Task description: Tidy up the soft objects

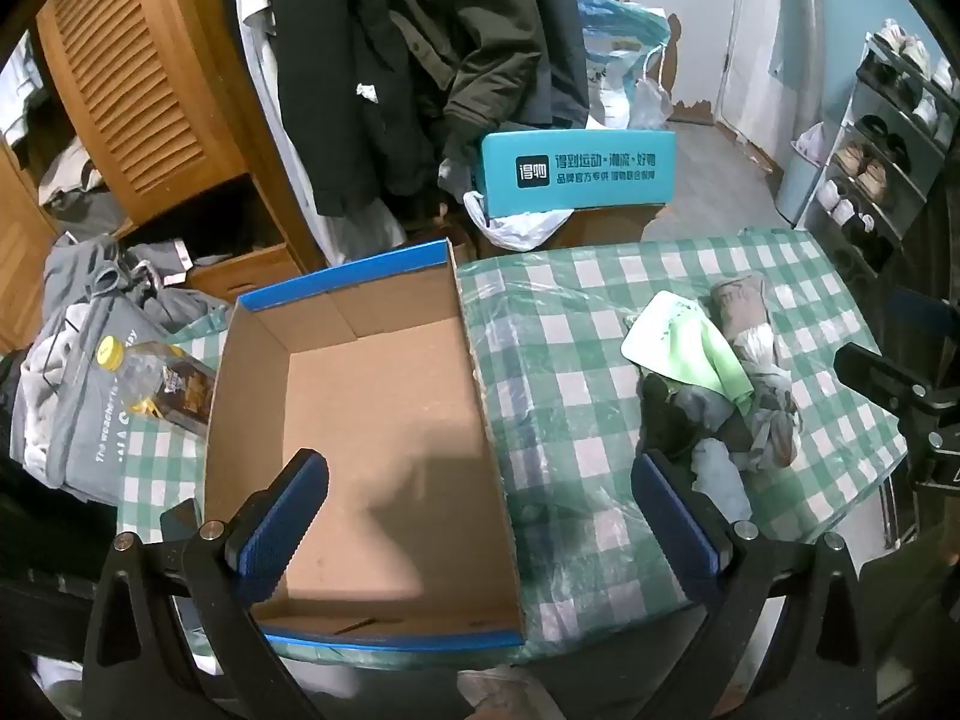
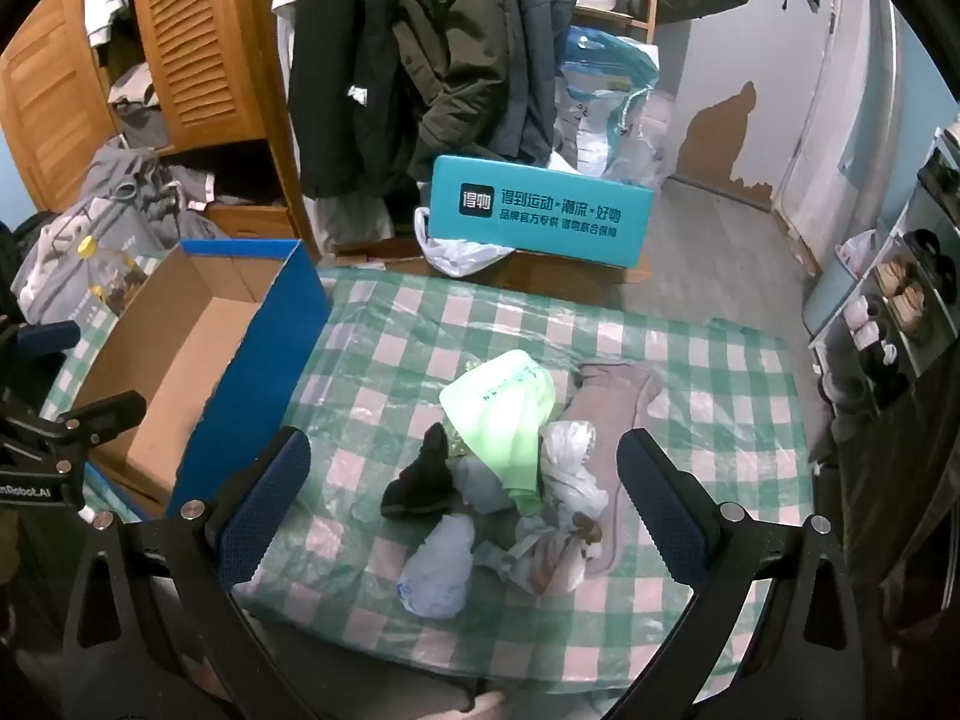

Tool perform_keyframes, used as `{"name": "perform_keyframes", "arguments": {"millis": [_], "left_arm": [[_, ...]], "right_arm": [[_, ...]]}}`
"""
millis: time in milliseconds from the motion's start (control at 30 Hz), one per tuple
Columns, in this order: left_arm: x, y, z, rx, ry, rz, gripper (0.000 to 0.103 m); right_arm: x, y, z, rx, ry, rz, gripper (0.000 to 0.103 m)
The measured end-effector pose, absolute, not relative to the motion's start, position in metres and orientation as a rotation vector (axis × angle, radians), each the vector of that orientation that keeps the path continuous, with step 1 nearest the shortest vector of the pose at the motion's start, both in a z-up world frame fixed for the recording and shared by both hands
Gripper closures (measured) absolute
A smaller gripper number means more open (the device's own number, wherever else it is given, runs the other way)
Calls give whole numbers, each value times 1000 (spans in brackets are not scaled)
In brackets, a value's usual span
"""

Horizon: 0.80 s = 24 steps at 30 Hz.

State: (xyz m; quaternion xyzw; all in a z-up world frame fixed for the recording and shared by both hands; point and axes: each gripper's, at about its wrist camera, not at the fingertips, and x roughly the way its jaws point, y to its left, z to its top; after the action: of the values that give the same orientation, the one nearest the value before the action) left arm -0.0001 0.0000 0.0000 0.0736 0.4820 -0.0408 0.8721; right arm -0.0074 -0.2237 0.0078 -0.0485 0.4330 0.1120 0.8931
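An empty blue cardboard box [image 1: 372, 420] stands on the green checked table; it also shows in the right wrist view [image 2: 198, 354] at the left. A pile of soft things lies to its right: a light green cloth [image 2: 510, 414], a black sock [image 2: 426, 480], a brownish cloth [image 2: 618, 396], white and pale blue crumpled pieces [image 2: 444, 564]. The pile shows in the left wrist view [image 1: 720, 384]. My left gripper [image 1: 480, 510] is open above the box's near right wall. My right gripper [image 2: 462, 498] is open above the pile, holding nothing.
A yellow-capped bottle [image 1: 156, 378] lies left of the box. A teal box [image 2: 540, 210], hanging coats [image 2: 420, 60], a wooden wardrobe [image 1: 150, 90] and grey clothes [image 1: 78, 360] stand behind and left. A shoe rack [image 1: 888, 138] is at right. The table edge [image 2: 480, 678] is near.
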Motion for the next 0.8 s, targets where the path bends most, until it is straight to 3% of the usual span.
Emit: {"name": "perform_keyframes", "arguments": {"millis": [800], "left_arm": [[-1, -3, -2, 166, 1009, -98, 1]], "right_arm": [[-7, -224, 7, -97, 902, 233, 2]]}}
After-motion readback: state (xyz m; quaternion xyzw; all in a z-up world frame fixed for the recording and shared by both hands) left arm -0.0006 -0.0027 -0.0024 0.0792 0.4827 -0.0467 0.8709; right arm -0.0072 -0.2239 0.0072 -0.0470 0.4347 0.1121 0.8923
